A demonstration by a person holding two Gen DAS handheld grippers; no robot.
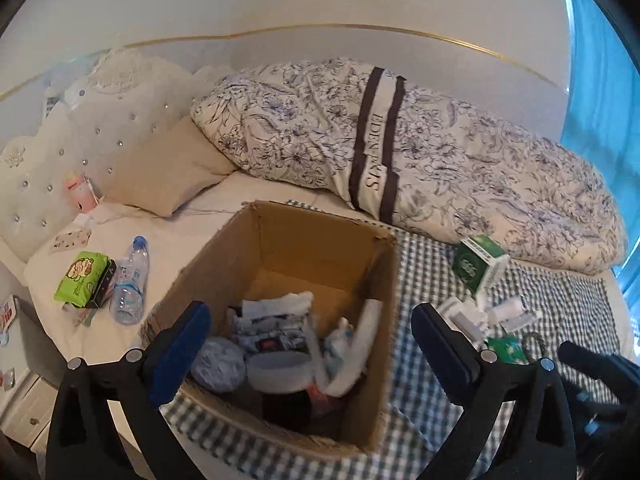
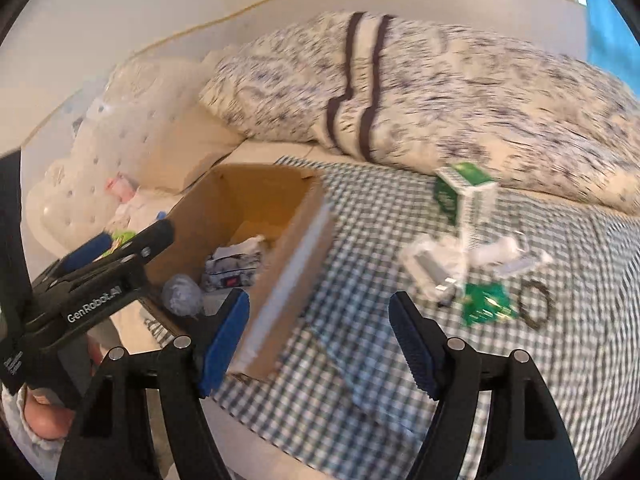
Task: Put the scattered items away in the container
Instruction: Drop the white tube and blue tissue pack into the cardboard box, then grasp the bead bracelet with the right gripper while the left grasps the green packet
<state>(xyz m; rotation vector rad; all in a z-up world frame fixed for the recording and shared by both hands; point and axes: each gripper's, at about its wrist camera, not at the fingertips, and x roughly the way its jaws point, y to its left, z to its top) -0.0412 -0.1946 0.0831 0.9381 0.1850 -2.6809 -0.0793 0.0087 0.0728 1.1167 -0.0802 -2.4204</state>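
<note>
Up front in the left wrist view, the left gripper (image 1: 312, 344) gapes wide and empty above the open brown cardboard box (image 1: 208, 276) on the checked blanket. From the right wrist, the right gripper (image 2: 320, 340) spreads wide, empty, near a green-and-white carton (image 2: 460, 188).

Motion blur smears the floral duvet (image 2: 460, 92) and checked blanket (image 2: 360, 400) in the right wrist view.

My right gripper (image 2: 320, 340) hangs open over the checked blanket (image 2: 400, 400), the cardboard box (image 2: 288, 264) left of center, the green box (image 2: 460, 188) upper right.
</note>
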